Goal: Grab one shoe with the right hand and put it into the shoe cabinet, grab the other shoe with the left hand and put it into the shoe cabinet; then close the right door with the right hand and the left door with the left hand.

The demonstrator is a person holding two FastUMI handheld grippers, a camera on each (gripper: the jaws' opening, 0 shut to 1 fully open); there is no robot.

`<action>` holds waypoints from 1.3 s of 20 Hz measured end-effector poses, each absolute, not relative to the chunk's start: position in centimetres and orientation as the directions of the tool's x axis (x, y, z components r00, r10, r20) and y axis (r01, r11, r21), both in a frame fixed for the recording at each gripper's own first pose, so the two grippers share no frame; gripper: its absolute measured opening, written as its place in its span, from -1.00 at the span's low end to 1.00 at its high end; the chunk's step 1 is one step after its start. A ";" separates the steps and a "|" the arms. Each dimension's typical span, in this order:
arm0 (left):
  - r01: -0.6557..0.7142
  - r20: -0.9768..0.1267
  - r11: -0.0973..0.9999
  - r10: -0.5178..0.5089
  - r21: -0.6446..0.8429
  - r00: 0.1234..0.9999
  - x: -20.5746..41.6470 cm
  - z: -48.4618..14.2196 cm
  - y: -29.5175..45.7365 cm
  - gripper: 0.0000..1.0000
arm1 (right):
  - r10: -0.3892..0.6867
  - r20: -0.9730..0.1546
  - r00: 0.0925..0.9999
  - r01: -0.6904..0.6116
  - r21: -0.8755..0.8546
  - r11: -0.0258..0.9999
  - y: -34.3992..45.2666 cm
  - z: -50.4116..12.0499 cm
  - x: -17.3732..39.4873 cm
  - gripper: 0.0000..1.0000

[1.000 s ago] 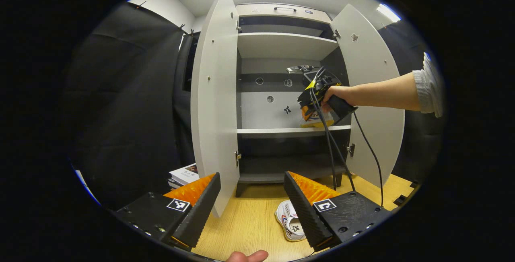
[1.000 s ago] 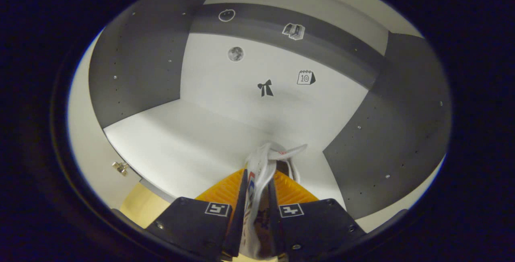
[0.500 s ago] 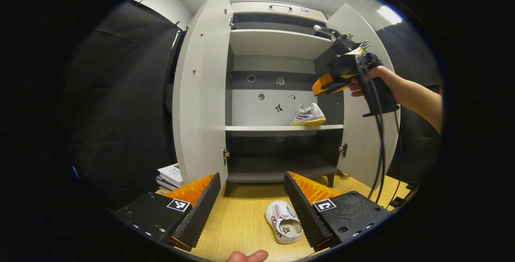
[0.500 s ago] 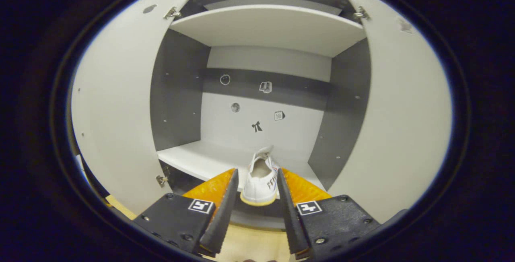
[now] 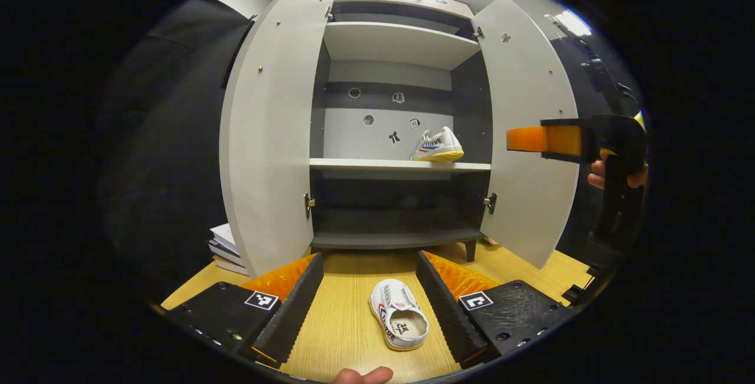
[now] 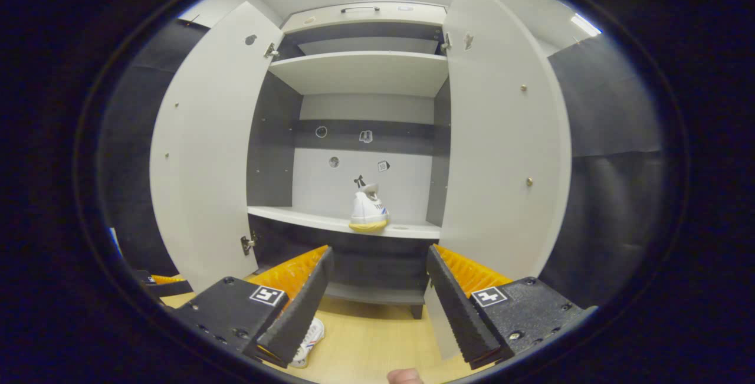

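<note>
1 shoe on cabinet mid shelf, 2nd shoe on floor betw left tongs. Both tongs released; right tongs empty.

The right gripper has its two black, orange-backed fingers spread wide with nothing between them, pointing at the shoe cabinet. Both doors stand open — the left door and the right door flank the interior. On the middle shelf sits a white shoe with a yellowish sole, near the shelf's front edge and right of centre, heel end facing the camera. Small stickers dot the back panel above it. Lower down, on the wooden floor, part of a second white shoe pokes out beside the left finger. A fingertip shows at the bottom edge.
</note>
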State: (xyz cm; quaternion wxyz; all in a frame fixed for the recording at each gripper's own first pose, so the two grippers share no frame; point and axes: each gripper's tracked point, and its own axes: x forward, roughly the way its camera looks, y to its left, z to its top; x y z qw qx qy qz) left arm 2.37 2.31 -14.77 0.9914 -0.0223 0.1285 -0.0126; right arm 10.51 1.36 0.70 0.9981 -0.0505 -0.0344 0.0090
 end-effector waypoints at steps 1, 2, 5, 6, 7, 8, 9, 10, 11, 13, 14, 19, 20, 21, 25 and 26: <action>0.020 -0.283 0.998 -0.035 -0.054 0.958 2.2 -15.9 2.2 0.91 | 0.016 0.078 0.997 -0.008 -0.101 0.995 1.3 0.0 9.4 1.00; 0.025 -0.317 0.998 -0.043 -0.063 0.947 2.1 -17.2 2.0 0.90 | 0.022 0.080 0.997 -0.013 -0.103 0.995 1.4 -0.8 8.5 1.00; 0.033 -0.419 0.994 -0.075 -0.108 0.905 1.8 -21.2 1.3 0.92 | 0.024 0.055 0.998 -0.017 -0.128 0.992 1.3 -3.2 6.6 1.00; 0.036 -0.446 0.992 -0.086 -0.120 0.891 1.9 -22.4 1.1 0.92 | 0.029 0.044 0.999 -0.023 -0.128 0.992 1.3 -3.8 6.0 1.00; 0.038 -0.472 0.992 -0.093 -0.123 0.876 2.1 -23.4 1.1 0.92 | 0.041 0.031 0.999 -0.037 -0.126 0.991 1.6 -4.4 6.0 1.00; 0.042 -0.501 0.992 -0.097 -0.120 0.860 2.4 -24.7 1.1 0.92 | 0.055 0.007 0.998 -0.054 -0.129 0.990 1.7 -5.2 5.9 1.00; 0.045 -0.533 0.993 -0.098 -0.112 0.840 2.5 -26.0 1.1 0.91 | 0.056 -0.010 0.998 -0.057 -0.132 0.990 1.3 -5.7 6.0 1.00; 0.046 -0.560 0.993 -0.097 -0.105 0.823 2.7 -27.2 1.0 0.92 | 0.051 -0.019 0.999 -0.053 -0.133 0.990 1.0 -6.1 6.0 1.00; 0.043 -0.582 0.994 -0.096 -0.104 0.807 2.9 -28.2 0.9 0.92 | 0.046 -0.028 0.999 -0.049 -0.128 0.991 0.8 -6.3 5.9 1.00; 0.038 -0.613 0.994 -0.091 -0.099 0.785 3.1 -30.0 0.9 0.92 | 0.037 -0.042 0.998 -0.042 -0.117 0.992 0.2 -6.7 6.1 1.00; 0.037 -0.628 0.995 -0.086 -0.091 0.774 3.4 -31.0 1.0 0.92 | 0.031 -0.050 0.998 -0.036 -0.113 0.993 -0.1 -6.9 6.2 1.00; 0.017 -0.674 0.996 -0.072 -0.087 0.736 5.2 -34.3 1.0 0.92 | 0.002 -0.088 0.996 -0.010 -0.096 0.995 -2.0 -8.1 7.3 1.00; 0.013 -0.670 0.996 -0.069 -0.089 0.739 5.8 -34.6 1.0 0.92 | 0.002 -0.092 0.996 -0.010 -0.086 0.996 -2.1 -8.2 7.6 1.00; 0.012 -0.665 0.996 -0.069 -0.089 0.744 6.5 -34.8 0.9 0.92 | -0.002 -0.094 0.996 -0.006 -0.082 0.997 -2.3 -8.3 7.9 1.00; 0.021 -0.651 0.996 -0.072 -0.085 0.755 8.7 -36.0 0.7 0.92 | -0.006 -0.103 0.995 -0.003 -0.090 0.996 -2.5 -8.8 8.8 1.00; 0.015 -0.651 0.996 -0.067 -0.085 0.756 9.1 -36.3 0.8 0.92 | -0.004 -0.105 0.994 -0.006 -0.095 0.995 -2.4 -8.9 9.0 1.00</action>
